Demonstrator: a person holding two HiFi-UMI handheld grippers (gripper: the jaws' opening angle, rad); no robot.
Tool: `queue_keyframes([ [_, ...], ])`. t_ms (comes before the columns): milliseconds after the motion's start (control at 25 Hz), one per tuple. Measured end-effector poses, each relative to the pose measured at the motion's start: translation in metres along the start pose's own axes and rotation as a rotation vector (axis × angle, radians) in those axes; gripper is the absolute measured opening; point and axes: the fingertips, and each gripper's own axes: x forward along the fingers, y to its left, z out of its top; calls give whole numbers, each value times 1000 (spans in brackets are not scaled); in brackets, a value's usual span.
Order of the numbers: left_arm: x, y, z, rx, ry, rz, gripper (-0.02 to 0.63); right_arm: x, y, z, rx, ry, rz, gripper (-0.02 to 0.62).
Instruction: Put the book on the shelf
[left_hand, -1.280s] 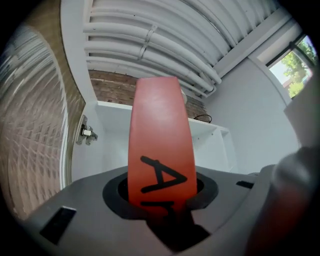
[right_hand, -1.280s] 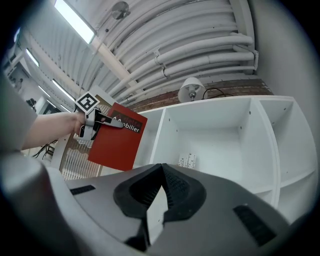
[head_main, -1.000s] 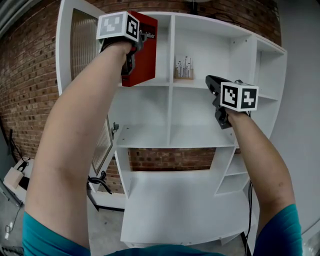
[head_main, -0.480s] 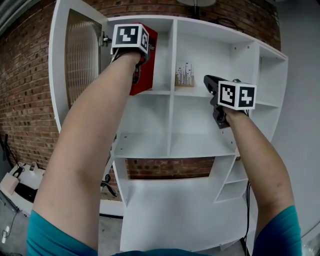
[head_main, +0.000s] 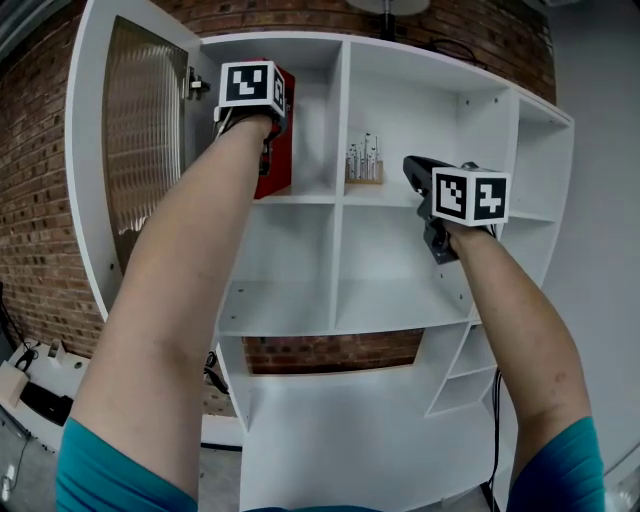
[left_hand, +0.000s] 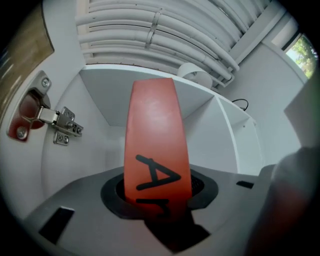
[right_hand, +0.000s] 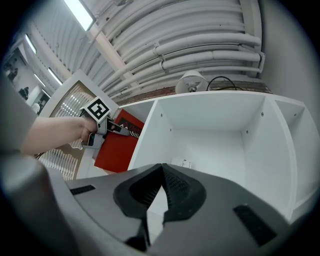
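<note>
Book (head_main: 278, 150) going into the top-left compartment of the shelf (head_main: 338, 215).

Pinched upright by left gripper (left_hand: 157, 197), pads clamped on one red edge. Now farther left and deeper inside the compartment than a second ago, then well out in front of its mouth. Lower edge close to the compartment board; contact not readable. Door (head_main: 140, 170) swung open at left, hinge (left_hand: 52, 122) near the book. Right gripper (right_hand: 160, 192) pressed together, empty, out in front of the middle column, much as before. Judged: placement nearly done, only setting down and release left. Count: one book, two grippers, one shelf, one door, one small rack (head_main: 365, 162) in the middle compartment.
</note>
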Motion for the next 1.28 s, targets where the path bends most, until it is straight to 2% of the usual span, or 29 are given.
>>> queue_keyframes([
  [520, 48, 6, -6, 31, -5, 33, 173, 16, -26, -19, 15, 29, -39, 23],
  [920, 61, -3, -12, 53, -12, -6, 183, 14, -34, -34, 27, 47, -60, 23],
  [1120, 57, 2, -15, 70, -17, 15, 187, 8, -39, -41, 32, 62, -75, 23],
  [1200, 57, -2, -20, 74, -1, 3, 197, 5, -39, -42, 31, 63, -79, 23],
  [1280, 58, -2, -24, 76, 4, 1, 247, 3, -37, -42, 30, 66, -78, 23],
])
